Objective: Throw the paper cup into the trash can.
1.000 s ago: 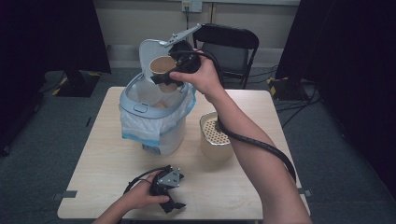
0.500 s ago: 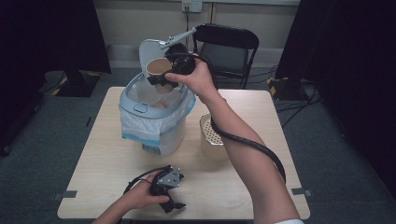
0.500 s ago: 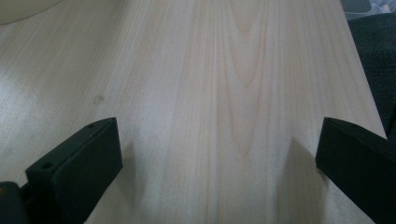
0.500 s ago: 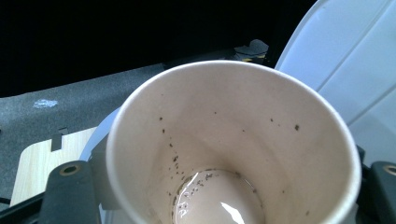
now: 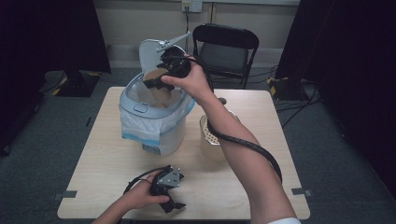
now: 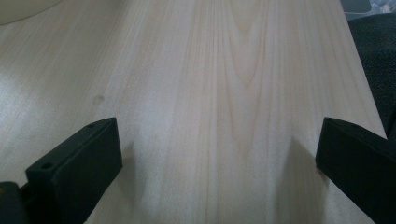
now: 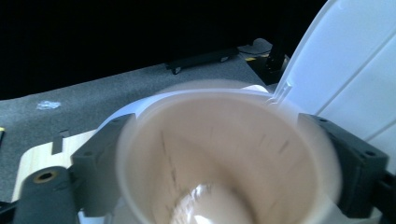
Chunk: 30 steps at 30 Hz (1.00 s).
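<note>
My right gripper (image 5: 152, 83) (image 7: 224, 158) hangs over the open white bin (image 5: 140, 108), just in front of its raised lid (image 5: 150, 51) (image 7: 345, 60). A tan paper cup (image 5: 153, 74) (image 7: 224, 135) sits between its jaws, mouth toward the camera. The cup is smeared with motion while the jaws look sharp. The jaws have just been opening and the cup looks loose between them. My left gripper (image 5: 173, 198) (image 6: 217, 154) rests on the wooden table (image 5: 107, 158) near its front edge, jaws wide open on bare wood.
The bin holds a white liner with a blue hem and some tan items inside. A beige perforated container (image 5: 210, 135) stands right of the bin, under my right forearm. A black folding chair (image 5: 226, 46) stands behind the table.
The right hand has tipped down toward the bin mouth, and the cup sits lower, at the bin's opening. The left hand and its gripper have kept still.
</note>
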### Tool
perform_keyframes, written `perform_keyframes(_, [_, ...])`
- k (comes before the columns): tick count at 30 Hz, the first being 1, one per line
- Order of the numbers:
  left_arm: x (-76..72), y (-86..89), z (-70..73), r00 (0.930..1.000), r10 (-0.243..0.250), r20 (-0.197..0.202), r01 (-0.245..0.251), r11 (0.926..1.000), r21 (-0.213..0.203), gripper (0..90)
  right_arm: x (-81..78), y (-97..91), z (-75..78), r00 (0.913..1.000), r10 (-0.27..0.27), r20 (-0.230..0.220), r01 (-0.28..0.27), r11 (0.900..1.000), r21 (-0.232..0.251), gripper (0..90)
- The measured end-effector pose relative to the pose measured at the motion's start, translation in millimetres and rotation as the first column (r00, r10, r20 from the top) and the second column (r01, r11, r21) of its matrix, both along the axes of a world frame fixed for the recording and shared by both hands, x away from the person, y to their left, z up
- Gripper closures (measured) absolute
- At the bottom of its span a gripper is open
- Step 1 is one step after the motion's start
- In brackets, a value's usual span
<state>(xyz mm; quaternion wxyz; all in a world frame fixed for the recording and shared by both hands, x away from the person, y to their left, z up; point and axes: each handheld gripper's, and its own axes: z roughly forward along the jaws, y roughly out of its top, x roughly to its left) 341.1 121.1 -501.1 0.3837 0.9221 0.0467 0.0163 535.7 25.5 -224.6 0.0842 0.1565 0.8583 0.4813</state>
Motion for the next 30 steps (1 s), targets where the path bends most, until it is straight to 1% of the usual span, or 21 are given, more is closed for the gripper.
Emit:
perform_keyframes(3, [-0.1,0.0,0.1,1.0,0.001,0.0,-0.001,1.0,0.002,0.0,-0.4,-1.8,0.9,1.0,0.0,0.007,0.0,1.0,0.0,14.2])
perform_keyframes(6, [-0.1,0.0,0.1,1.0,0.001,0.0,-0.001,1.0,0.002,0.0,-1.9,-6.1,1.5,1.0,0.009,0.0,-0.009,0.9999,-0.007,14.4])
perform_keyframes(10, [0.0,-0.4,0.0,1.0,-0.001,0.002,0.001,1.0,-0.005,0.0,-4.9,-13.5,2.9,1.0,0.004,0.0,-0.004,0.9999,-0.012,14.4])
perform_keyframes(11, [0.0,-0.1,1.0,1.0,0.001,0.005,-0.001,1.0,0.008,0.0,-5.2,-15.1,2.9,1.0,0.007,0.005,-0.006,0.9999,-0.011,14.4])
perform_keyframes(12, [-0.1,-0.2,0.8,1.0,0.0,0.004,0.0,1.0,0.006,0.0,-6.7,-18.3,3.0,1.0,0.009,-0.003,-0.009,0.9999,-0.012,14.4])
perform_keyframes(13, [-0.4,-0.5,0.5,0.9999,-0.002,-0.011,0.002,1.0,0.006,0.0,-7.5,-20.1,2.9,0.9999,0.012,-0.006,-0.012,0.9998,-0.015,14.4])
perform_keyframes(17, [-0.4,-0.5,0.5,0.9999,-0.002,-0.011,0.002,1.0,0.006,0.0,-11.7,-29.3,1.8,0.9998,0.02,-0.004,-0.02,0.9995,-0.024,14.3])
perform_keyframes(19, [-0.3,-0.4,0.5,0.9999,-0.003,-0.011,0.003,1.0,0.006,0.0,-14.3,-34.1,1.0,0.9999,0.015,-0.002,-0.015,0.9995,-0.027,14.3])
perform_keyframes(21, [-0.3,-0.1,0.7,0.9999,-0.001,-0.012,0.001,0.9999,0.014,0.0,-16.5,-38.6,0.2,0.9999,0.015,-0.004,-0.015,0.9995,-0.027,14.3])
perform_keyframes(22, [-0.3,-0.4,0.5,0.9999,-0.003,-0.012,0.003,1.0,0.007,0.0,-17.8,-42.0,-0.6,0.9999,0.014,-0.006,-0.014,0.9994,-0.033,14.3])
perform_keyframes(25, [-0.2,-0.5,0.4,1.0,-0.001,-0.009,0.002,1.0,0.007,0.0,-19.5,-51.3,-3.0,0.9999,0.006,-0.011,-0.006,0.9992,-0.038,14.3])
perform_keyframes(26, [-0.1,-0.6,-0.6,0.9999,-0.005,-0.013,0.005,1.0,-0.008,0.0,-20.1,-54.3,-3.8,0.9999,0.003,-0.013,-0.003,0.9991,-0.043,14.3])
perform_keyframes(27, [-0.1,-0.7,-1.1,0.9999,-0.004,-0.012,0.004,0.9999,-0.013,0.0,-20.4,-56.5,-4.3,0.9999,0.002,-0.013,-0.002,0.9989,-0.046,14.4])
perform_keyframes(30, [-0.1,-0.7,-1.2,0.9999,-0.004,-0.013,0.003,0.9999,-0.014,0.0,-22.5,-66.4,-5.6,1.0,-0.006,-0.007,0.006,0.9981,-0.062,14.4])
